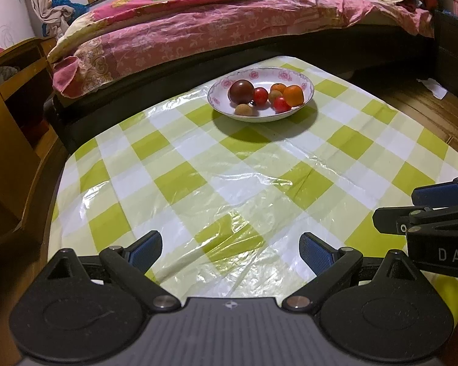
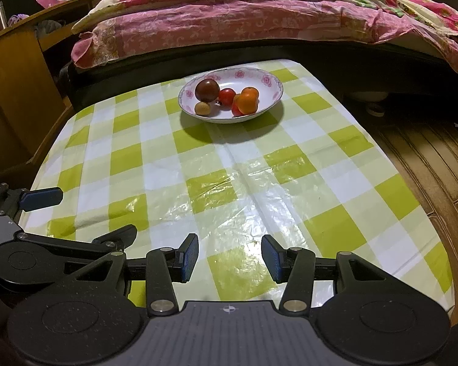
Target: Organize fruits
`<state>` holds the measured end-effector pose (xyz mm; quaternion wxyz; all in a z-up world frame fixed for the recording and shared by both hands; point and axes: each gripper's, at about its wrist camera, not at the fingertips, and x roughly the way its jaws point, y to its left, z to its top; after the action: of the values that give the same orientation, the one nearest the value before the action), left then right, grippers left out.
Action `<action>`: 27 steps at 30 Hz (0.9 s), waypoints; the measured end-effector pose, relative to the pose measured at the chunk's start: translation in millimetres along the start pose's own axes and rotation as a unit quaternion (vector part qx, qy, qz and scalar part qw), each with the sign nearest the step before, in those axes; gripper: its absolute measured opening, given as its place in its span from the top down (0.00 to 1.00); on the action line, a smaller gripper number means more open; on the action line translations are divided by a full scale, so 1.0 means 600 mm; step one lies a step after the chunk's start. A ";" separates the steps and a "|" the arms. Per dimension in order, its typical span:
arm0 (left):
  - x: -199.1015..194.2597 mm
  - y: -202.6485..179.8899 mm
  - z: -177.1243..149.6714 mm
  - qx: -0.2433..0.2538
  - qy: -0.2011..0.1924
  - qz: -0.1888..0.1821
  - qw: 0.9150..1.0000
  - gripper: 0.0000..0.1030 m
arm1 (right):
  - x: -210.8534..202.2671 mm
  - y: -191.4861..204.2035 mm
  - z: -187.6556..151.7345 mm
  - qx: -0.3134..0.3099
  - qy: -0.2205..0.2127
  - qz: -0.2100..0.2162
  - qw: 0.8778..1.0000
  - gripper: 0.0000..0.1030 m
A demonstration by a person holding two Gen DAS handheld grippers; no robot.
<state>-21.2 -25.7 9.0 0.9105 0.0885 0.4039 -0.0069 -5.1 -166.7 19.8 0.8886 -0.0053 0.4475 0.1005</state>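
Observation:
A white bowl with pink flowers (image 1: pixel 290 74) (image 2: pixel 268 80) stands at the far end of the green-checked table. It holds several fruits: a dark red one (image 1: pixel 241 91) (image 2: pixel 207 90), red tomatoes (image 1: pixel 260 95) (image 2: pixel 227 96), oranges (image 1: pixel 293 95) (image 2: pixel 248 102) and a small brown fruit (image 1: pixel 243 110) (image 2: pixel 202 108). My left gripper (image 1: pixel 230 251) hangs open over the near table, nothing between its blue pads. My right gripper (image 2: pixel 229 257) is open too, its jaws narrower and empty. Each gripper shows at the side of the other's view.
A bed with a pink flowered quilt (image 1: pixel 198 27) runs behind the table. A wooden cabinet (image 1: pixel 12 97) stands left. Wooden floor (image 2: pixel 427 158) lies right of the table edge, with a white scrap (image 1: pixel 435 87) on it.

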 end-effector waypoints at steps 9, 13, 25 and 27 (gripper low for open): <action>-0.003 0.002 -0.007 -0.002 0.003 0.003 1.000 0.01 | -0.001 0.006 -0.005 -0.003 0.003 0.000 1.000 0.57; -0.004 0.002 -0.009 -0.003 0.005 0.004 1.000 0.01 | -0.001 0.007 -0.006 -0.002 0.005 0.002 1.000 0.57; -0.005 0.002 -0.016 0.000 0.012 0.007 1.000 0.02 | 0.000 0.012 -0.012 -0.006 0.010 0.002 1.000 0.57; -0.005 0.002 -0.016 -0.001 0.012 0.007 1.000 0.02 | 0.000 0.013 -0.012 -0.007 0.012 0.002 1.000 0.57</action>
<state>-30.0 -23.1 5.0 0.9055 0.0909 0.4144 0.0011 -12.2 -159.9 15.8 0.8830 -0.0121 0.4571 0.1059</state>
